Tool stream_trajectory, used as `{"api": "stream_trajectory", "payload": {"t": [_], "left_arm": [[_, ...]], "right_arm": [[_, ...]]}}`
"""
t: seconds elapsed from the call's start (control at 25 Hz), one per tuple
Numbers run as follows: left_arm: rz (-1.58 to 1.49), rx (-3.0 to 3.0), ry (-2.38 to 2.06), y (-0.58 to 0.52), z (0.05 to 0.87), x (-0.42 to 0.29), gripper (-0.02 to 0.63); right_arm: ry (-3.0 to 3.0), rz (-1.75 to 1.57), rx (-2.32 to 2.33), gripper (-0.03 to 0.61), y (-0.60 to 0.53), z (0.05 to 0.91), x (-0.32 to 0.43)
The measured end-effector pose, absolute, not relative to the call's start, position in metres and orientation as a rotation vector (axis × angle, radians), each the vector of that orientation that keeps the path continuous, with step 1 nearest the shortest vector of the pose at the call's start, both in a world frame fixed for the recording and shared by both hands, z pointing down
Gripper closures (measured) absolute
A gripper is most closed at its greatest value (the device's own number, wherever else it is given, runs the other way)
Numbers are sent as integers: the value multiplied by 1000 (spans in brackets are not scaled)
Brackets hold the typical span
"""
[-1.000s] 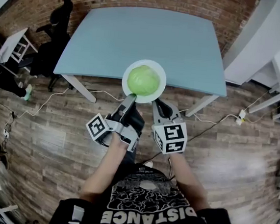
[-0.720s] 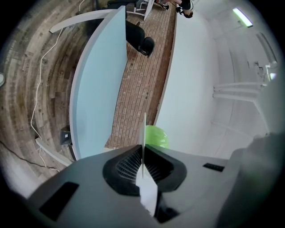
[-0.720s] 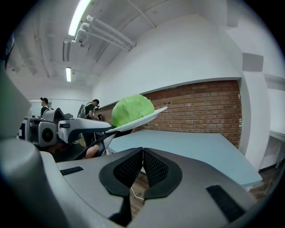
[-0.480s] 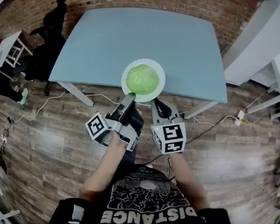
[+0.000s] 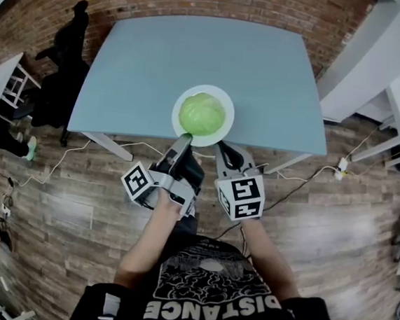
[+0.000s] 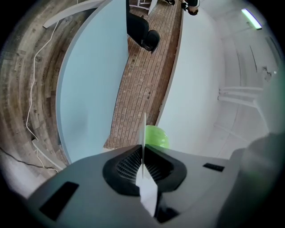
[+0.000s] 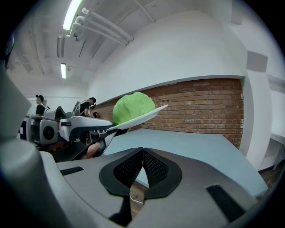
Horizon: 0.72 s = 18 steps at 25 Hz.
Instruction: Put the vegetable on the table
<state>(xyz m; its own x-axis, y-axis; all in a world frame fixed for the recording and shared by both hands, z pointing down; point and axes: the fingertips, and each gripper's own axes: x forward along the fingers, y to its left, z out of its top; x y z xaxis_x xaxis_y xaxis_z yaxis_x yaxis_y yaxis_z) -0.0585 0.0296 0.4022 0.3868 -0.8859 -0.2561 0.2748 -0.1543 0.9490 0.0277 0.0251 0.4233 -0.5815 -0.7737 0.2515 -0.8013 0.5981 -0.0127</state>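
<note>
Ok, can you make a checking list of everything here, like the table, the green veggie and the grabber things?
surface: blue-grey table, bare top.
job's things: green cabbage sits on a white plate; the plate is held tilted in the air over the table's near edge, not set down.
clutter: nothing seen on the table.
grippers: left gripper is clamped on the plate's rim; right gripper has its jaws together on nothing, just beside the plate.
cables: a white lead trails over the wood floor; a white plug block lies at the right.
surroundings: brick wall, black chair, white furniture.
</note>
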Motion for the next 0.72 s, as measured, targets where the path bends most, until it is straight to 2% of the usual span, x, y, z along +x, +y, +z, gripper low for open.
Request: {"api": "stream_trajectory", "payload": {"t": [0.72], "left_arm": [[-1081,1322,-530,-43,408,-106,597]], "right_arm": [[-2518,181,1383,569,-39,425,-23]]}}
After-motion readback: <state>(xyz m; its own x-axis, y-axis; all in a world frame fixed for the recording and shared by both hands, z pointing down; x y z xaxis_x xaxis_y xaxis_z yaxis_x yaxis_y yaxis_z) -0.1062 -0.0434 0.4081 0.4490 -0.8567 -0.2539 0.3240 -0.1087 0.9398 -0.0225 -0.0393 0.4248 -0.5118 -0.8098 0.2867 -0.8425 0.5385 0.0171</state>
